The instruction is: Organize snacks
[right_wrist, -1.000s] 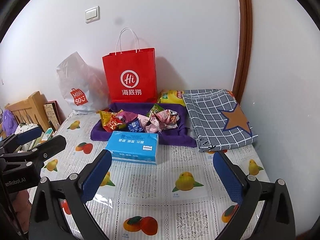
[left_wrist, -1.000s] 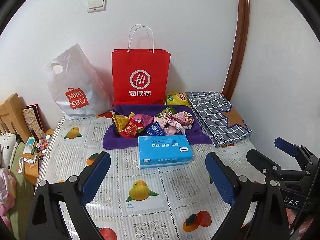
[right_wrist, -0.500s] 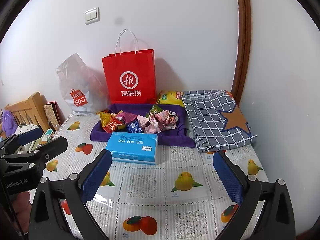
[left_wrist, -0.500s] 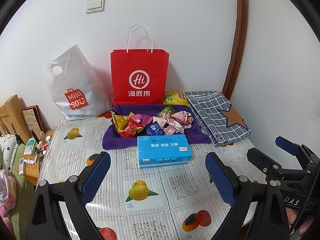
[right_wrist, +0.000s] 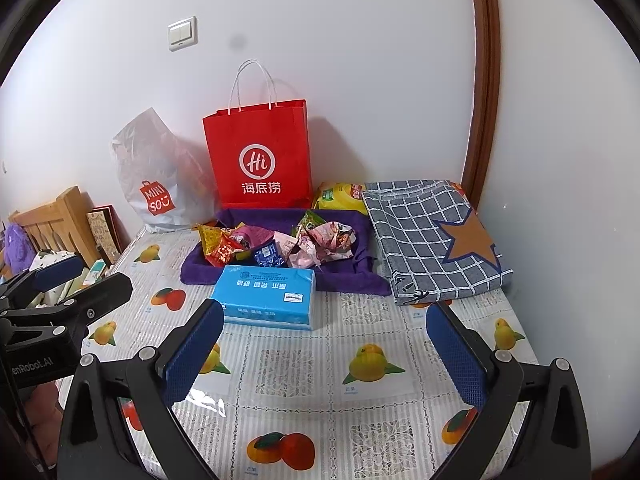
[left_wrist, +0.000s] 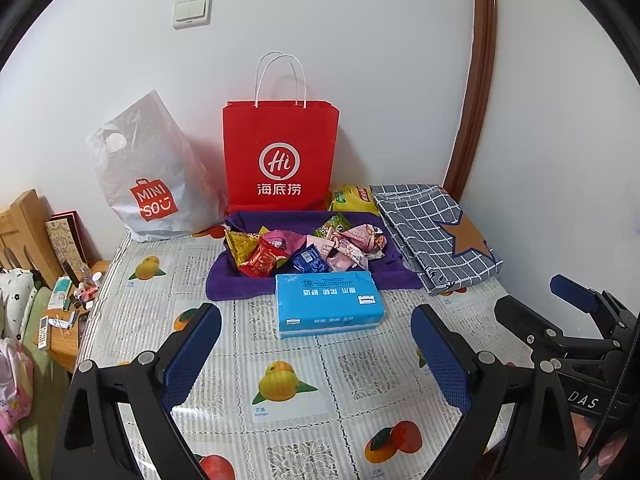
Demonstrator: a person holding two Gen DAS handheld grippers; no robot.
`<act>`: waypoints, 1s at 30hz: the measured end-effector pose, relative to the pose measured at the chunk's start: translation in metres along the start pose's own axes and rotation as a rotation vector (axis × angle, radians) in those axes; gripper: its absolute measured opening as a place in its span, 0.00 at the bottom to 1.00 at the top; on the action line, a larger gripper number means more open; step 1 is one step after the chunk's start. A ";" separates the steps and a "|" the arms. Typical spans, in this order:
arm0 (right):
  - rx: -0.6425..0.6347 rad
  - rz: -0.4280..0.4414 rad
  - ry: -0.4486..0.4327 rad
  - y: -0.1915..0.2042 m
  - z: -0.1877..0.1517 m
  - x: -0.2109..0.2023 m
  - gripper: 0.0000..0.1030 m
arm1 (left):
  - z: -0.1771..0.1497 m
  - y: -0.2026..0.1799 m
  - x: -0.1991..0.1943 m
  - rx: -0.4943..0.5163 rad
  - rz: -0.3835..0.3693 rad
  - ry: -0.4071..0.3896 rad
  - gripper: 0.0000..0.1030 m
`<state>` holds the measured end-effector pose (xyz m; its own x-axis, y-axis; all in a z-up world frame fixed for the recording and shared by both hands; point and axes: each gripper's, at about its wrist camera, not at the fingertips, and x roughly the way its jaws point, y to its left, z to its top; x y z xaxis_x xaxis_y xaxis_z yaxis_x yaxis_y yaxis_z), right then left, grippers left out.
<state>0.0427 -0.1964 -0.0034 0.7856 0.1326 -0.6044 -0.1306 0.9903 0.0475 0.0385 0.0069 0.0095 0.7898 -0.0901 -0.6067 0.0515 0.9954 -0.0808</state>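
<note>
The left tongs (left_wrist: 316,356) are wide open and hold nothing. The right tongs (right_wrist: 326,354) are wide open too, with nothing in them. The snacks (left_wrist: 304,250) lie in a heap on a purple cloth (left_wrist: 236,286), far back on the surface (left_wrist: 288,364), just behind a blue tissue pack (left_wrist: 328,304).

Red bag (left_wrist: 280,156) w/ white logo at centre; purple cloth (left_wrist: 240,288) below; blue tissue pack (left_wrist: 328,304); grey-white checked fabric (left_wrist: 432,236) w/ brown star, right; fruit-print tablecloth (left_wrist: 280,384) in lower frame.
</note>
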 end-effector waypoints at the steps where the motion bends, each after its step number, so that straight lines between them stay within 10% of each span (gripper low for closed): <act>1: 0.001 0.000 0.000 0.000 0.000 0.000 0.97 | 0.000 0.000 0.000 0.000 0.001 0.000 0.93; 30: 0.019 0.005 -0.002 -0.003 -0.004 0.000 0.97 | 0.001 -0.005 -0.005 0.014 0.004 -0.003 0.93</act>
<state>0.0404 -0.1991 -0.0067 0.7863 0.1379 -0.6022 -0.1234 0.9902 0.0657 0.0348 0.0019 0.0139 0.7920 -0.0864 -0.6044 0.0571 0.9961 -0.0675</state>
